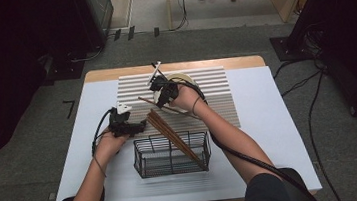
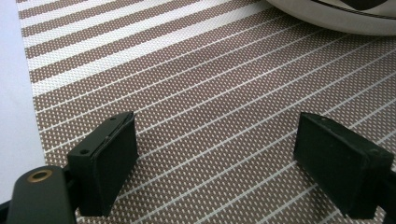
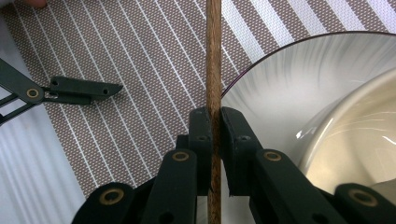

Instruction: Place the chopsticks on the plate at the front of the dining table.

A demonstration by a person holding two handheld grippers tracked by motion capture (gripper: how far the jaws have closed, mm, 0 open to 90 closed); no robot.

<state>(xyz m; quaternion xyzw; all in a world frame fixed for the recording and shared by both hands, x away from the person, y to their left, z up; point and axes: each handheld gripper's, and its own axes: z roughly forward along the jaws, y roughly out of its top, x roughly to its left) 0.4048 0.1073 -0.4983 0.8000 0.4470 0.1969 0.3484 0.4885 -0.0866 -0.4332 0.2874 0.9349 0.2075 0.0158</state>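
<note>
Risk sits mainly with the thin brown wooden chopstick (image 3: 214,56) clamped between the pressed-together jaws of the right tool (image 1: 164,93), which hangs at the rim of the round white ceramic bowl (image 3: 327,107) over the brown-and-white striped woven placemat (image 2: 201,93). The grip is narrow and lies partway along the stick, so by my reckoning any twist of the wrist could let it pivot or slide out and drop onto the mat or into the bowl. Its long free end points toward the person and could knock against the bundle of brown wooden chopsticks (image 1: 175,136) leaning out of the black wire mesh basket (image 1: 171,156) near the front of the white surface (image 1: 270,136); a push there might topple the bundle or shift the light basket. The left tool (image 1: 129,126) rests low over the mat's left part with its jaws wide apart and nothing between them, just beside the bundle's upper ends, so a careless sweep from it could also scatter them.
</note>
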